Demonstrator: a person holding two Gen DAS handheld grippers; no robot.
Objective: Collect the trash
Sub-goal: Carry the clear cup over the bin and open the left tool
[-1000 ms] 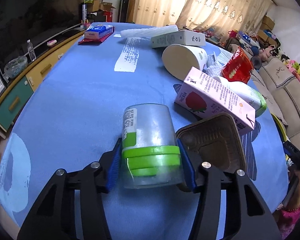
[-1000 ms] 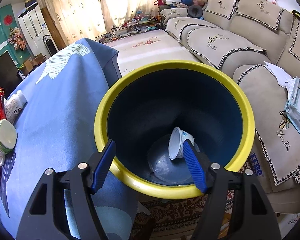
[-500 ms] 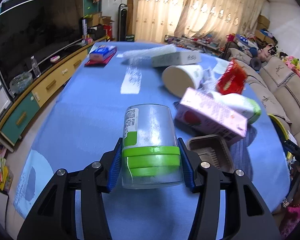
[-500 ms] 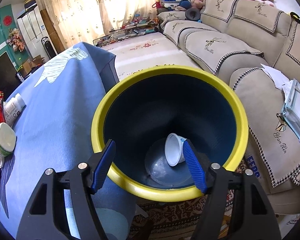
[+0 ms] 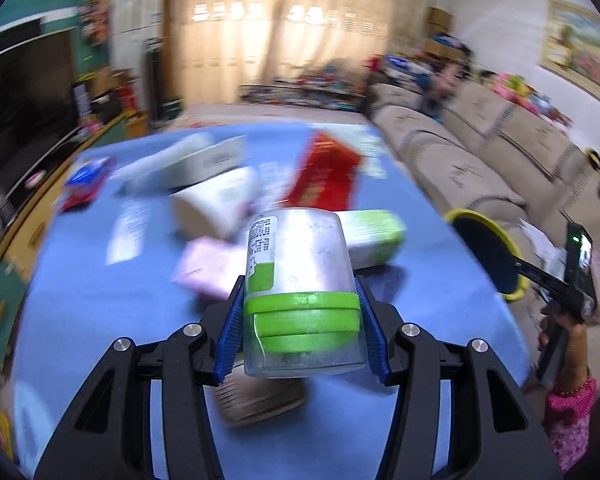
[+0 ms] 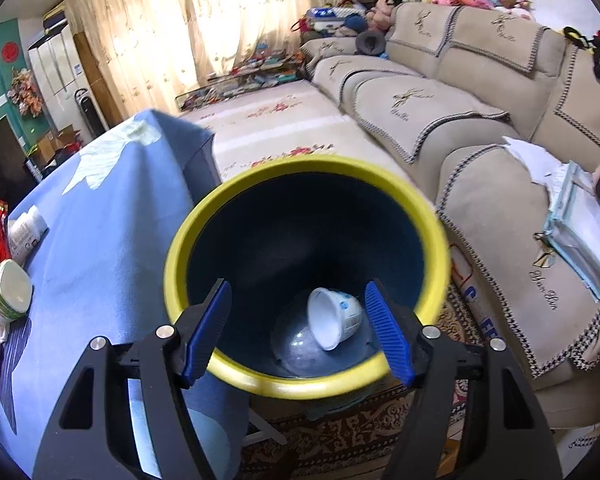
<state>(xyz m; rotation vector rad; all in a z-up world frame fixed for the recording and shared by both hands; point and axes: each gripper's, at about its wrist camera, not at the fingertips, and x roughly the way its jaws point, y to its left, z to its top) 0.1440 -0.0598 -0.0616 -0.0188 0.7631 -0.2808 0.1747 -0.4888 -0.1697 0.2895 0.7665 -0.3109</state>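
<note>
Both tongs had work: the left gripper (image 5: 302, 334) pinched a clear jar (image 5: 300, 288) at its green lid band, blue pads pressed on both sides, jar lifted clear of the blue table (image 5: 100, 320). The right gripper (image 6: 298, 334) stood spread and empty above the yellow-rimmed bin (image 6: 236, 380), where a white cup (image 6: 334, 316) lay on the bottom.

Judged from this, the step in hand was the carry: jar picked, not yet dropped. The next move called for swinging the jar toward 3 o'clock in the left view, where the bin's rim (image 5: 482, 216) showed just past the table's edge, then spreading the pads over the opening.

Under the jar, at 6 o'clock, lay a brown tray (image 5: 260, 396); beyond it, at 11 to 1 o'clock, a pink carton (image 5: 204, 264), a green bottle (image 5: 374, 240), a white tub (image 5: 216, 200) and a red packet (image 5: 324, 178) crowded the cloth. The path to the bin looked open. In the right view the table stood at 9 o'clock, touching or just beside the bin, and the sofa (image 6: 500, 200) at 2 o'clock.
</note>
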